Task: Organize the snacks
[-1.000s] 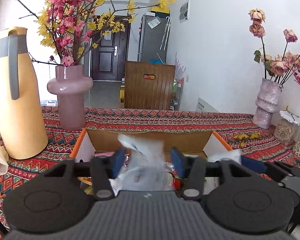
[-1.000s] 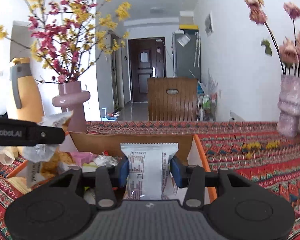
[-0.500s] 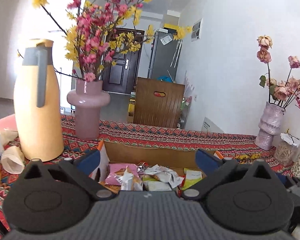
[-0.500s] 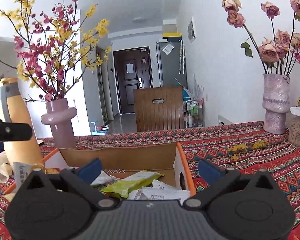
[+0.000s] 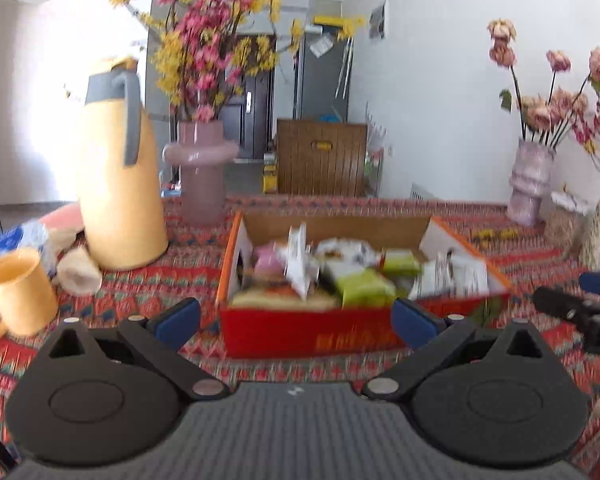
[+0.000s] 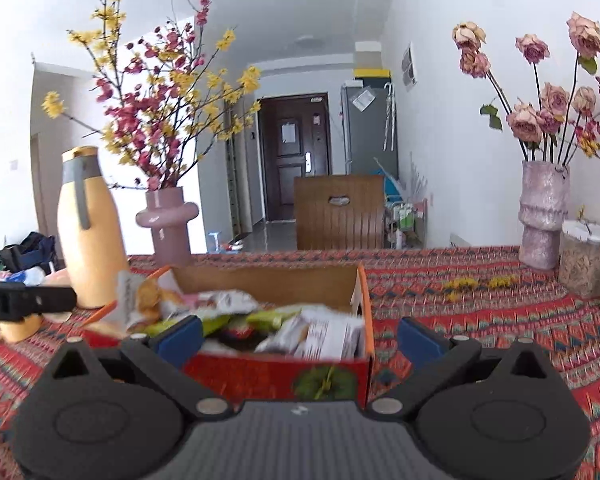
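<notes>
Red snack box (image 5: 312, 336) ahead of left tool (image 5: 296, 322), both tools spread, empty

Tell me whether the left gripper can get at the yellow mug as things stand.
Probably yes. The left gripper is open and empty, and the yellow mug stands in the open on the tablecloth, off to its left, nothing between them.

Patterned tablecloth (image 5: 148, 292) bears snack box (image 5: 300, 334), jug (image 5: 118, 184), vases (image 5: 202, 176).

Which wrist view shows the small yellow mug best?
Left wrist view: the small yellow mug stands whole beside the tall yellow thermos jug. In the right wrist view only its lower part shows, under the left gripper's black finger.
</notes>
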`<action>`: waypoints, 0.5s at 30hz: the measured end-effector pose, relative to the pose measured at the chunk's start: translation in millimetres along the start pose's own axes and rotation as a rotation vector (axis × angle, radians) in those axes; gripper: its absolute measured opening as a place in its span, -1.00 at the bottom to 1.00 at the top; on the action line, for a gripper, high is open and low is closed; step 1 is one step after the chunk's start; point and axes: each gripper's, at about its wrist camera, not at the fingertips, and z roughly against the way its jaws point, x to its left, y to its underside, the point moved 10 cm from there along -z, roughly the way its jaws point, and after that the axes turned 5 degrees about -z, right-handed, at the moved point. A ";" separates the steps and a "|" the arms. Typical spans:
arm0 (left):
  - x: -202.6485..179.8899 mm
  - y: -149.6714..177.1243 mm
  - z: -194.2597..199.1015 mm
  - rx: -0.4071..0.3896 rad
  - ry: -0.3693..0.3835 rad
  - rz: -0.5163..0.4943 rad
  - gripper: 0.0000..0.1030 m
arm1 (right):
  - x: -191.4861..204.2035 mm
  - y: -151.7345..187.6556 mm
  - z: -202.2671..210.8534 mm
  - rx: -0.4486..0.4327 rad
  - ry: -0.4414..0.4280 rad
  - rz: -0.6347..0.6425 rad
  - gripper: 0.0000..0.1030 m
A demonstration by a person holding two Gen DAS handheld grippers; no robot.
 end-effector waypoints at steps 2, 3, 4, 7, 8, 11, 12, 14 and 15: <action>1.5 13.6 4.2 0.025 0.009 0.004 1.00 | 0.3 9.5 8.7 0.021 -0.004 -0.003 1.00; 1.5 19.5 5.8 0.037 0.015 0.005 1.00 | 0.7 14.4 12.1 0.031 -0.003 -0.004 1.00; 2.2 25.8 7.8 0.047 0.021 0.009 1.00 | 0.7 19.4 14.5 0.040 -0.002 -0.004 1.00; 2.1 42.5 11.9 0.076 0.038 0.017 1.00 | 0.8 33.1 20.4 0.071 -0.001 -0.006 1.00; 1.7 47.6 12.9 0.085 0.042 0.017 1.00 | 0.9 37.5 21.6 0.082 0.001 -0.006 1.00; 1.3 58.7 14.4 0.107 0.051 0.033 1.00 | 1.3 48.8 24.6 0.111 0.005 -0.007 1.00; 1.1 61.4 13.9 0.114 0.056 0.041 1.00 | 1.8 52.7 25.6 0.120 0.006 -0.007 1.00; 1.3 66.7 13.6 0.127 0.061 0.049 1.00 | 2.0 58.1 26.8 0.132 0.006 -0.009 1.00; 1.3 68.8 13.3 0.131 0.061 0.051 1.00 | 1.9 60.8 27.2 0.139 0.005 -0.011 1.00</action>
